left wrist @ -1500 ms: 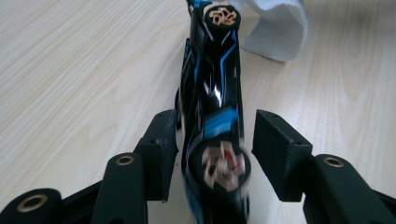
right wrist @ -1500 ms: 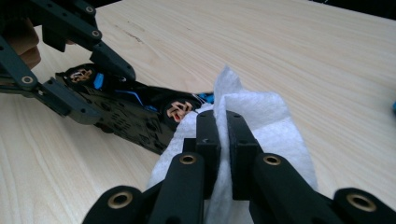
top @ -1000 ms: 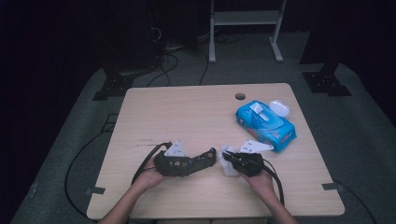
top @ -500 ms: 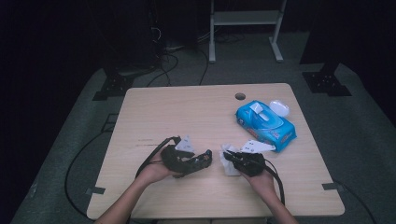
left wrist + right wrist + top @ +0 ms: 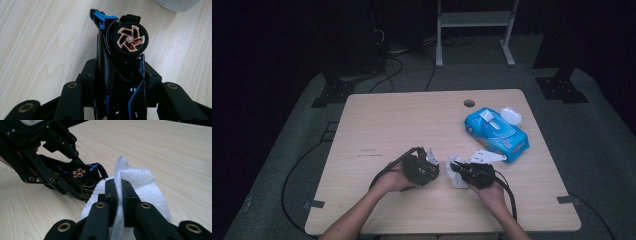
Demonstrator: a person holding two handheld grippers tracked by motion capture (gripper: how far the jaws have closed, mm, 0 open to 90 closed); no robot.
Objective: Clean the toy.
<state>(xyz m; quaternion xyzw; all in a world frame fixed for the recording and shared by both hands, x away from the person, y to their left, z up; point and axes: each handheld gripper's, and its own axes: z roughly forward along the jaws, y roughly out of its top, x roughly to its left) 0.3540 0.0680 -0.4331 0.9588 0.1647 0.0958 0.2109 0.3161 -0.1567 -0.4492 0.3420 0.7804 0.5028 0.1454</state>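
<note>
Tongs come first in the high view: the left tongs (image 5: 428, 172) and the right tongs (image 5: 457, 167) sit close together over the near middle of the worktop (image 5: 377, 125), tips turned toward each other. That facing suits cleaning, one tool presenting a thing and the other bringing a cloth to it. A blue wipes pack (image 5: 496, 134) lies well apart on the right, likely the source of the cloth.

From the left gripper view, the left tongs (image 5: 117, 85) clamp a black toy car (image 5: 120, 65) by its body, their jaws having just been adjusting around it. It stands on end with a wheel (image 5: 129, 40) and blue trim exposed, so that side stays reachable.

Through the right gripper view, the right tongs (image 5: 119, 192) are closed on a white wipe (image 5: 145, 187), pinched at a fold so loose cloth bulges ahead. The wipe's edge touches the car (image 5: 80, 178), held just above the wood by the left tongs (image 5: 75, 192).
</note>
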